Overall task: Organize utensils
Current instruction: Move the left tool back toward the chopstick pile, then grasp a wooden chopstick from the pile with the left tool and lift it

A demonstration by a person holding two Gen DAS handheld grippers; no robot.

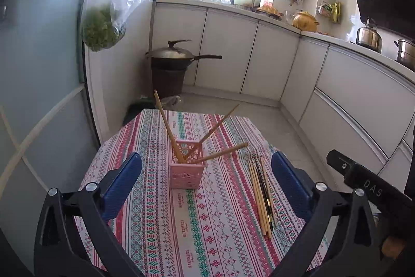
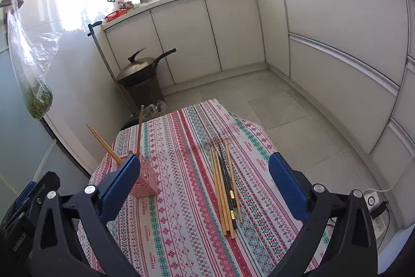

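A pink lattice basket [image 1: 187, 164] stands on the patterned tablecloth [image 1: 207, 238] and holds several wooden chopsticks [image 1: 168, 130] that lean outward. It also shows in the right wrist view [image 2: 146, 179], partly behind the left finger. A bundle of loose chopsticks [image 1: 262, 195], wooden and black, lies flat to the basket's right; in the right wrist view the bundle [image 2: 226, 186] lies between the fingers. My left gripper [image 1: 206, 182] is open and empty, with the basket between its fingers. My right gripper [image 2: 205, 184] is open and empty above the bundle.
The small table stands in a kitchen corner. A lidded wok on a dark bin [image 1: 170, 61] stands on the floor beyond it. A bag of greens [image 1: 102, 27] hangs at the left wall. White cabinets [image 2: 337, 43] line the back and right. A power strip [image 2: 373, 201] lies on the floor.
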